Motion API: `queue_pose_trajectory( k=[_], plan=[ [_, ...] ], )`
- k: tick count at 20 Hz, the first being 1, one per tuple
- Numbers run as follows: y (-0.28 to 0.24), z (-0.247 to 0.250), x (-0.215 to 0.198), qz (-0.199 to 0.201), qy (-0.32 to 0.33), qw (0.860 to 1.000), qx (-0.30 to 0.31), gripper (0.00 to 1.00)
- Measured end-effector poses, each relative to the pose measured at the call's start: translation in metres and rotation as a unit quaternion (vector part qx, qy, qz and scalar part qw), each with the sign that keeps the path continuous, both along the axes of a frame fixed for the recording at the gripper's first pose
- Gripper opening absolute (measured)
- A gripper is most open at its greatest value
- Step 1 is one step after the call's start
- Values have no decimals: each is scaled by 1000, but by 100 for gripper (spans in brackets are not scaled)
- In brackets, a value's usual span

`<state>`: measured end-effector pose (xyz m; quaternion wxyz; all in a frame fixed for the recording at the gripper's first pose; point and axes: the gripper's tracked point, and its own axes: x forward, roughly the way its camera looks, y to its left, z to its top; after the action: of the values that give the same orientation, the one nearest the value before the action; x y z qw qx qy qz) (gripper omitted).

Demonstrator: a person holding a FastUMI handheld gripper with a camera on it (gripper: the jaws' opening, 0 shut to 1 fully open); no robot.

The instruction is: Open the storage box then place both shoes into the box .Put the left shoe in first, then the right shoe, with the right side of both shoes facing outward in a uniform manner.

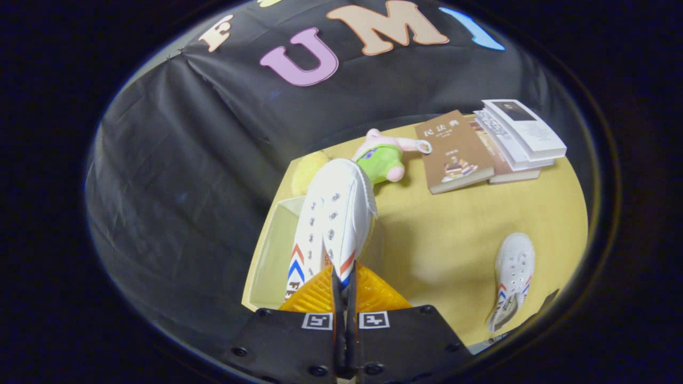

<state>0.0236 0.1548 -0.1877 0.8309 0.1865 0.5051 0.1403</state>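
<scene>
At the near left of the yellow table [469, 224] sits the open storage box [277, 250], pale-walled and clear. Above it hangs a white shoe [336, 218], toe pointing far, its heel edge pinched between the orange fingers [373, 293] of the gripper [344, 285], which are pressed nearly together on it. Beyond the shoe lies a plush toy [387, 157]. Farther right lie a brown book [456, 152] and a stack of books [520, 136]. At the near right, the second shoe [512, 277] rests on the table.
</scene>
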Motion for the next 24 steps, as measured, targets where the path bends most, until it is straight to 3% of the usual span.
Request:
queue_pose_trajectory(
  k=[15,24],
  plan=[
    [113,-75,-8,52,57,996,-37,4],
    [138,-130,-17,49,99,991,-71,4]
  ],
)
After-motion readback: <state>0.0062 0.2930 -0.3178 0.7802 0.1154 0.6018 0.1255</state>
